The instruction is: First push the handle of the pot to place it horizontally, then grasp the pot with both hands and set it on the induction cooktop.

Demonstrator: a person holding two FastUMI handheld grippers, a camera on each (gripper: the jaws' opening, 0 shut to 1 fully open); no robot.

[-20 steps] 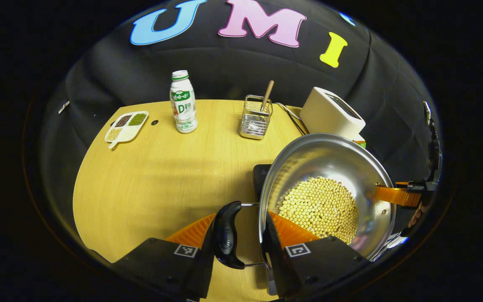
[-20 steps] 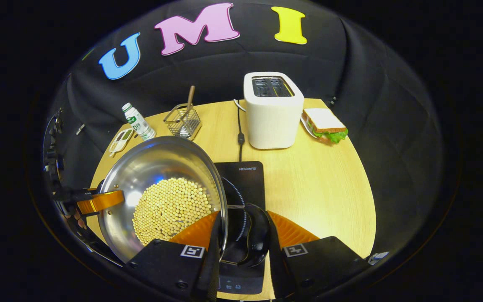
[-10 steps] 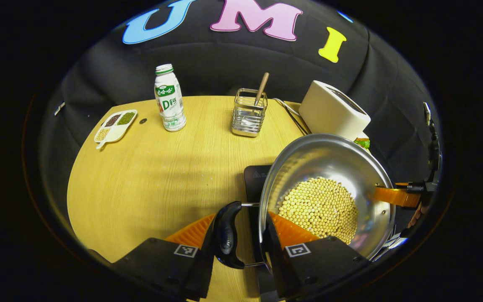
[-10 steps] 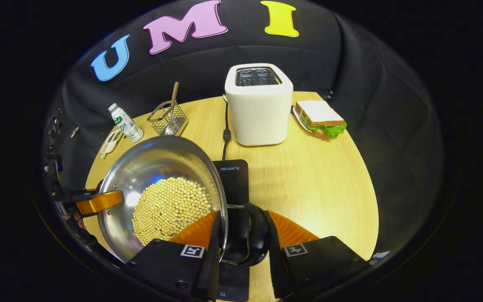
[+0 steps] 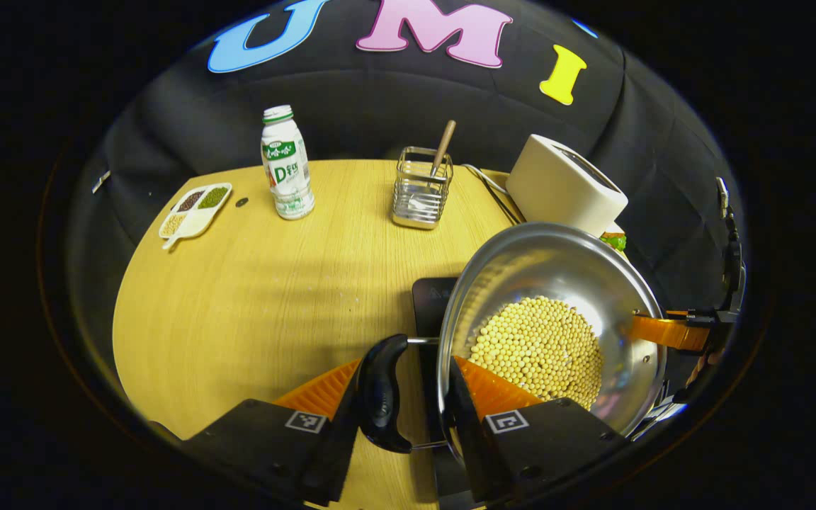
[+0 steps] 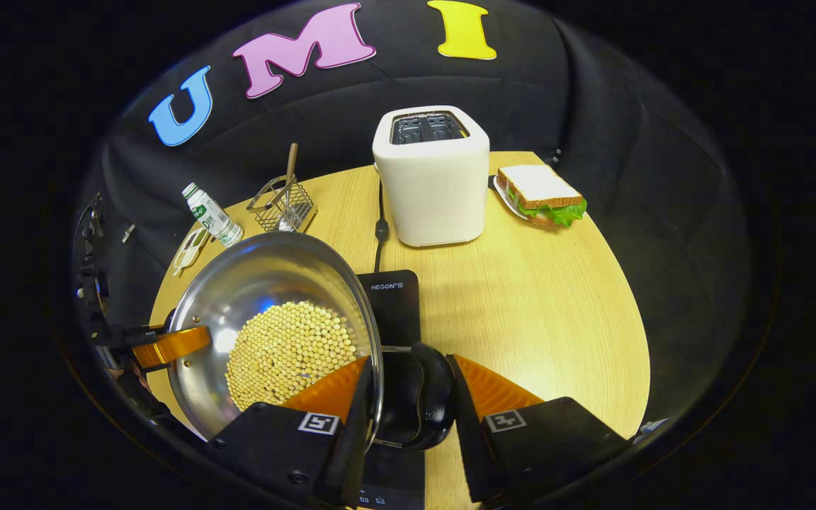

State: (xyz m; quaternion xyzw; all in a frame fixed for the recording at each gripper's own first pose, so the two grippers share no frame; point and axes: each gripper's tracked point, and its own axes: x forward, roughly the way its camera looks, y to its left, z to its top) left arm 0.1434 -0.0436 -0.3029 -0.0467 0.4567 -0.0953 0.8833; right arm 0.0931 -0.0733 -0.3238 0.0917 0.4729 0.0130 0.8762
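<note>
Toaster (image 6: 431, 177), sandwich (image 6: 541, 195), bottle (image 5: 286, 163), wire basket (image 5: 421, 188), bean tray (image 5: 194, 212).

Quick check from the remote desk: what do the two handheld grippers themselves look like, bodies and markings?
Left gripper: two black, blocky finger housings, each bearing a small square black-and-white marker; ribbed wedge-shaped pads rise from them. Right gripper: the same build, with black housings, a square marker on each and ribbed wedge pads. In the left gripper view the right gripper appears farther off as a dark frame with cabling beside it.

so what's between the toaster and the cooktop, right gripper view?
Bare tabletop, plus a black cord running from behind the toaster toward the cooktop's back edge. That shows in the right gripper view.
</note>
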